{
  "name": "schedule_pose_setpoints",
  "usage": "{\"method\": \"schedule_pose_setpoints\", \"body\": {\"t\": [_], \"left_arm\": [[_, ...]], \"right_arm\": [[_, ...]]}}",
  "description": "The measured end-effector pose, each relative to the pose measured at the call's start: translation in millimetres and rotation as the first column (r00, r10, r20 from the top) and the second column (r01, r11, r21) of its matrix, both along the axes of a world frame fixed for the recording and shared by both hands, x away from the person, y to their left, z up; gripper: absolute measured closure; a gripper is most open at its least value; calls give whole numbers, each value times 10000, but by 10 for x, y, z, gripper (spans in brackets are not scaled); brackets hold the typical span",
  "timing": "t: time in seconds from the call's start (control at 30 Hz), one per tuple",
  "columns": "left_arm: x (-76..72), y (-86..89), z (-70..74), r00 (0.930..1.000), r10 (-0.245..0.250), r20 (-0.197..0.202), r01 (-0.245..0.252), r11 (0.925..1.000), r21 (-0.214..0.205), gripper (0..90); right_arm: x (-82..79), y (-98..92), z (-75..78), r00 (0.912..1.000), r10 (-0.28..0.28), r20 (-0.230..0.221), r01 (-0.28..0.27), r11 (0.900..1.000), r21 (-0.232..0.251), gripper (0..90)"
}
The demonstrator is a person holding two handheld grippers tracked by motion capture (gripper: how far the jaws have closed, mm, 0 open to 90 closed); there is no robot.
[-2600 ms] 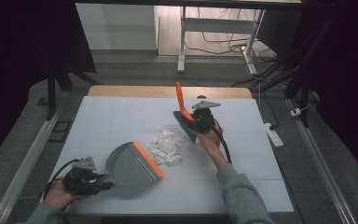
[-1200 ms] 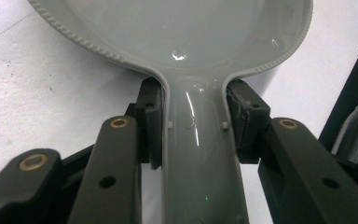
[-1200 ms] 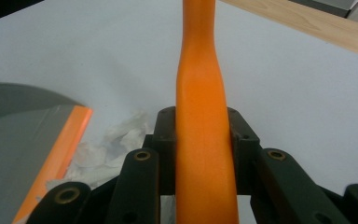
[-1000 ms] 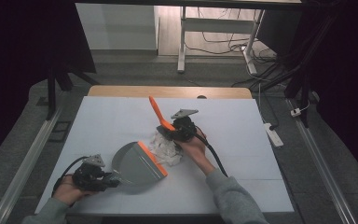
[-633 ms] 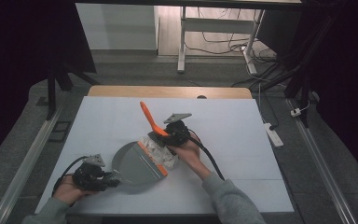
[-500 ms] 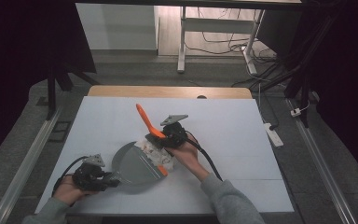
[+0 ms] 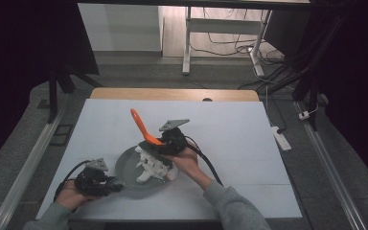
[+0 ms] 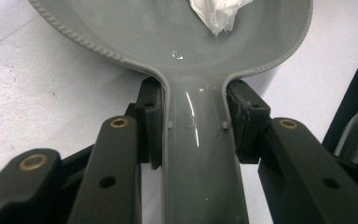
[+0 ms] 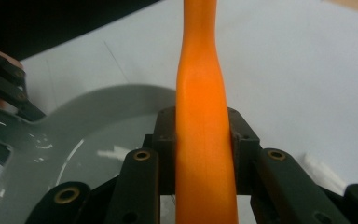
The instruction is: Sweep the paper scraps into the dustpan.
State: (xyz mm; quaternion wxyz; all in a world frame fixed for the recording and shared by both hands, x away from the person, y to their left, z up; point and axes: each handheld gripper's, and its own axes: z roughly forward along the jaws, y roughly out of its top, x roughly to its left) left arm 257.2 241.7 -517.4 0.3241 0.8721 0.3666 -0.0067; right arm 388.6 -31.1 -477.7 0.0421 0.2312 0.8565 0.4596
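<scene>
On the table (image 7: pixel 249 129), the left claw (image 7: pixel 112 186) grips the grey dustpan (image 7: pixel 129 170) by its handle while the right claw (image 7: pixel 160 146), just beside, clamps the orange brush (image 7: pixel 141 125), sweeping white paper (image 7: pixel 153 165) into it; next, push the last bits in.

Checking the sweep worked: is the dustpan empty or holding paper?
Holding paper: crumpled white paper lies inside the grey dustpan.

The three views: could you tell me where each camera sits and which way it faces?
High view: above the person's side, facing forward and down on the table; forearms, both hands.
Left gripper view: rides the left gripper, looking along the grey dustpan handle.
Right gripper view: rides the right gripper, looking along the orange brush handle.
All three share the dustpan.
</scene>
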Motion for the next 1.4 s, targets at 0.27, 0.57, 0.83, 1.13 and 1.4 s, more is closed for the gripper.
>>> {"method": "schedule_pose_setpoints", "body": {"t": [0.27,0.57,0.83,1.13,1.4], "left_arm": [[-3,0,0,10000,-2,-3,2,10000,11,611],[-19,3,-3,10000,4,-34,-4,10000,-32,612],[-24,-5,6,10000,56,-27,-56,10000,3,611],[-18,-5,0,10000,61,-30,-61,10000,-22,611],[-11,-7,-3,10000,44,-26,-45,10000,-46,611]], "right_arm": [[104,-268,195,9920,-1068,669,1046,9939,350,700],[233,-567,217,9744,-2105,795,2091,9776,253,699],[431,-631,152,9592,-2607,1097,2628,9648,-48,700],[662,-570,40,9551,-2790,999,2877,9539,-858,700],[749,-446,-92,9608,-2611,928,2736,9471,-1681,701]]}}
